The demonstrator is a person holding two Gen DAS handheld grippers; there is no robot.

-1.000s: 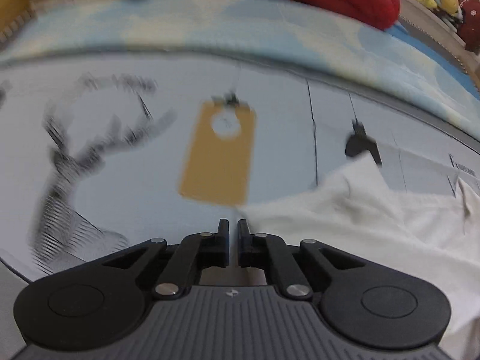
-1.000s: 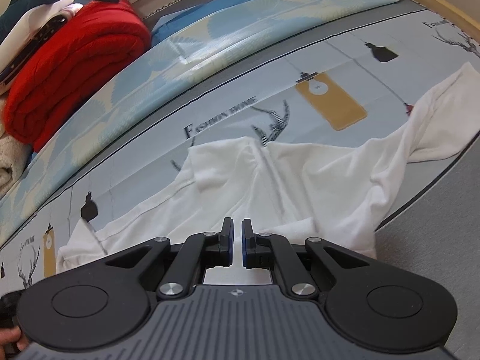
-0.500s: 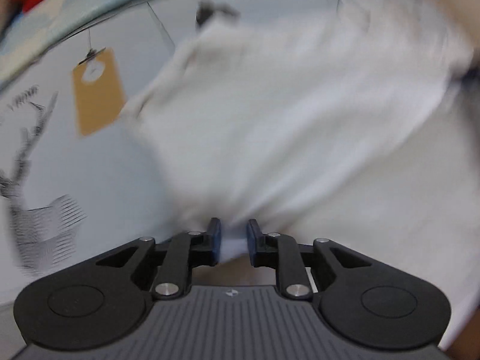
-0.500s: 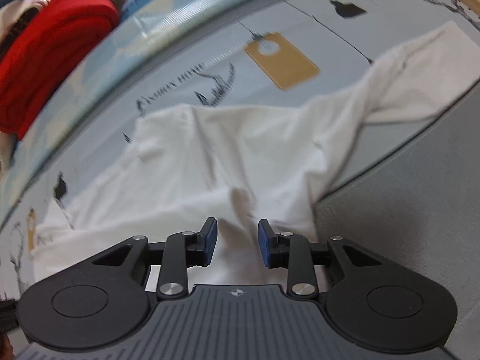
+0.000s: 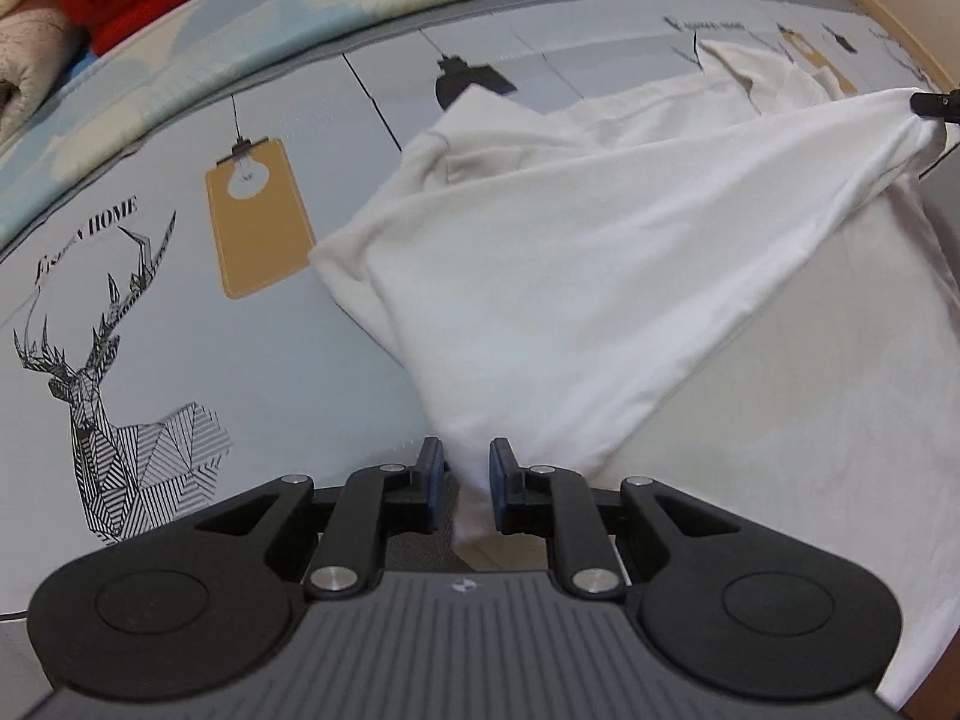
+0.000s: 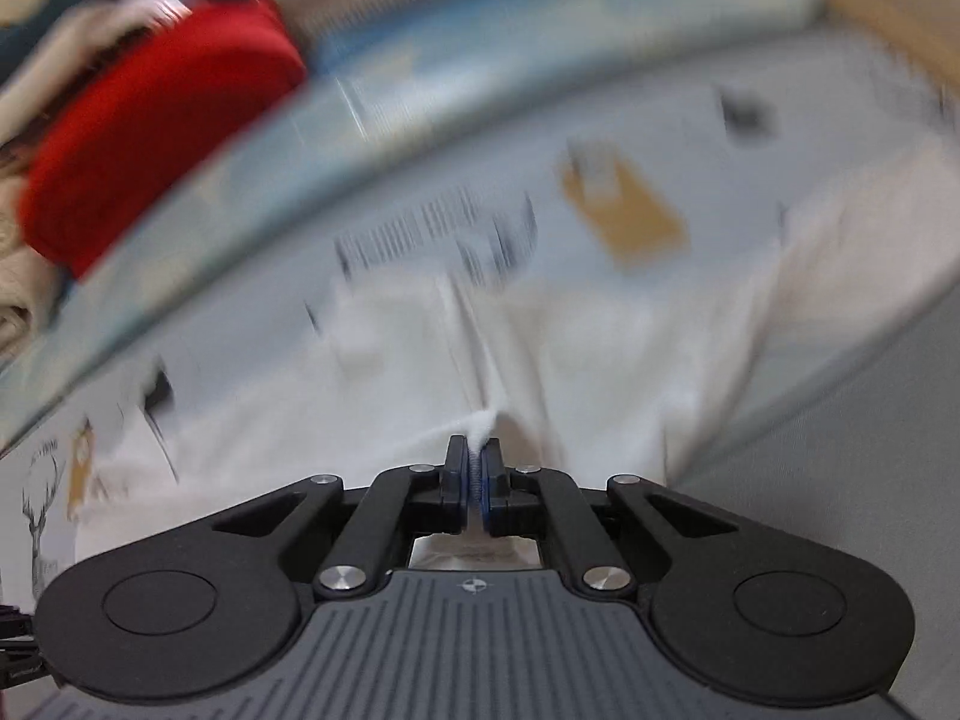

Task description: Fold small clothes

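Since both tongs have a bit of cloth in them, the folding has started but is far from done.

White shirt: the white shirt lies on the printed sheet, to the right of the yellow tag picture. Part of it is lifted, so a big flap hangs tight between two pinched spots.

Left tongs: the left gripper has a bunched corner of the shirt between its blue pads. The gap looks small and the cloth fills it, so I think it is pinching the shirt.

Right tongs: the right gripper is squeezed almost fully together, with a thin edge of white cloth caught between the pads. This view is very blurry.

Far tip: in the left view, a dark tip holds the far corner of the flap, well to the right of the yellow tag picture. I think it is the right tongs.

What is done: one side of the shirt is picked up and stretched. No neat fold shows yet.

What is left: the flap has to be laid over the rest of the shirt, then smoothed, then folded again. The sleeves look crumpled and are not tucked in.

Other things: a red blanket sits far behind the yellow tag picture, away from the shirt.
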